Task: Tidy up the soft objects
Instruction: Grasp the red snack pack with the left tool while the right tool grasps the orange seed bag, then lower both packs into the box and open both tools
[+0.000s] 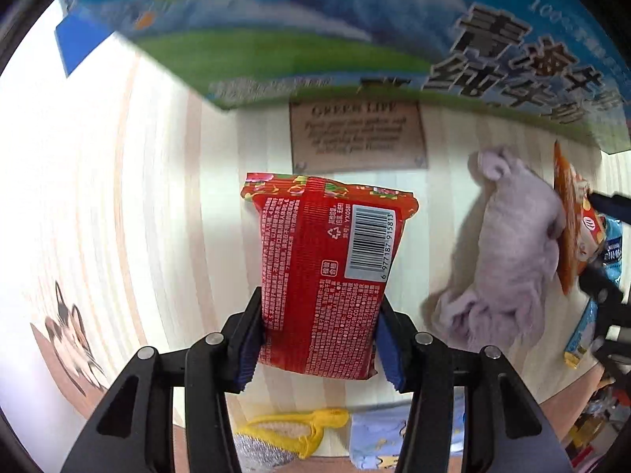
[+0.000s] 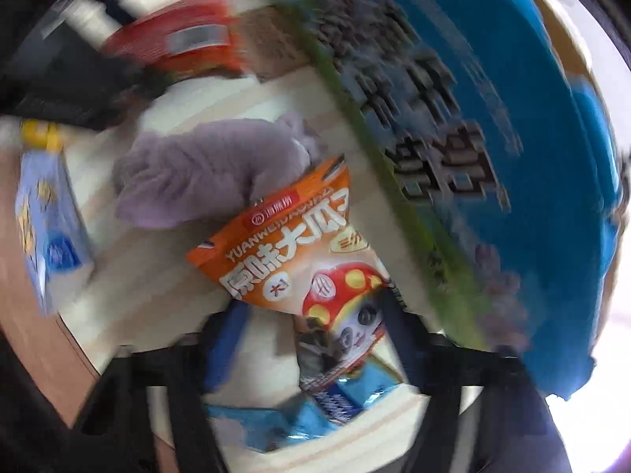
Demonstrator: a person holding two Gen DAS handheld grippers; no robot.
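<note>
My left gripper (image 1: pixel 319 339) is shut on a red snack packet (image 1: pixel 323 272), back side up with its barcode showing, held above the pale wooden table. A purple plush toy (image 1: pixel 508 260) lies to the right; it also shows in the right wrist view (image 2: pixel 205 173). My right gripper (image 2: pixel 311 339) has an orange seed packet (image 2: pixel 299 252) between its fingers, next to the plush; the view is blurred and the jaws look wide apart. The red packet (image 2: pixel 177 39) appears far left there. A large blue milk carton box (image 1: pixel 355 31) stands at the back, also in the right wrist view (image 2: pixel 493 138).
A brown sign plate (image 1: pixel 357 136) is on the table behind the red packet. A yellow clip (image 1: pixel 295 429) and a light blue tissue pack (image 1: pixel 378 437) lie at the near edge. A blue wrapper (image 2: pixel 315 414) lies under the right gripper. A cat sticker (image 1: pixel 71 331) is at left.
</note>
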